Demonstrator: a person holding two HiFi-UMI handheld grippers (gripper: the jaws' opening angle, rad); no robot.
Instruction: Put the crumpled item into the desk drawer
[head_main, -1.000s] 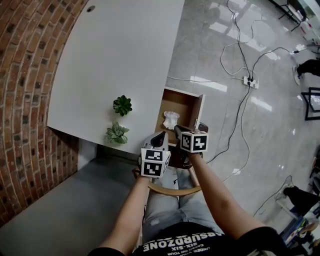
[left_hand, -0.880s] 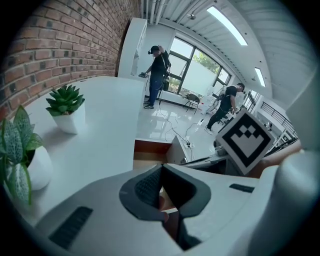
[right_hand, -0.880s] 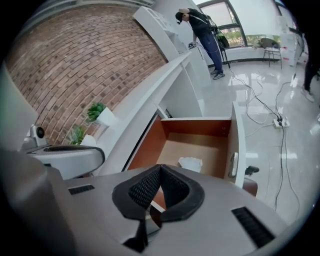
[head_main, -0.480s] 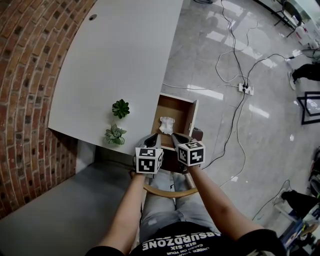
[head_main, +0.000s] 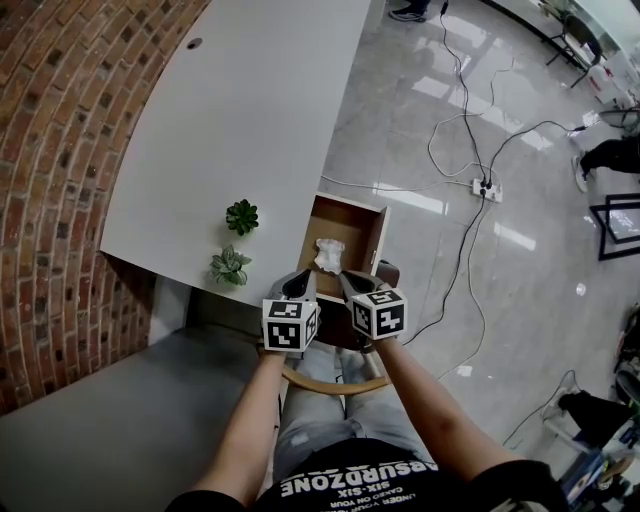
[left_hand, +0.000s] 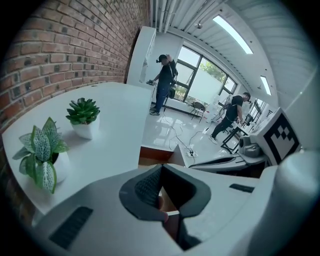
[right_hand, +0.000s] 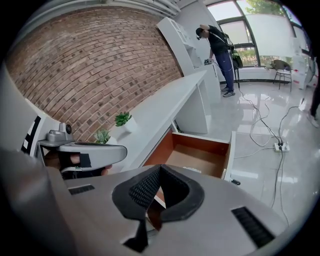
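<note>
Both grippers have drawn back from the drawer toward the person's lap over the last second. The left gripper (head_main: 298, 284) and right gripper (head_main: 350, 282) now sit side by side on outstretched forearms, each with its jaws closed together on nothing. Just beyond them, the white crumpled item (head_main: 328, 254) lies inside the open drawer (head_main: 372, 238). The drawer is beside the worktop (head_main: 250, 110) edge, where two potted plants (head_main: 242, 216) stand.

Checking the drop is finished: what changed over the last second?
The right gripper drew back slightly from the drawer and is now about level with the left gripper. Nothing was gripped or released. Unchanged: both grippers shut and empty, the crumpled item lying in the open drawer.
</note>
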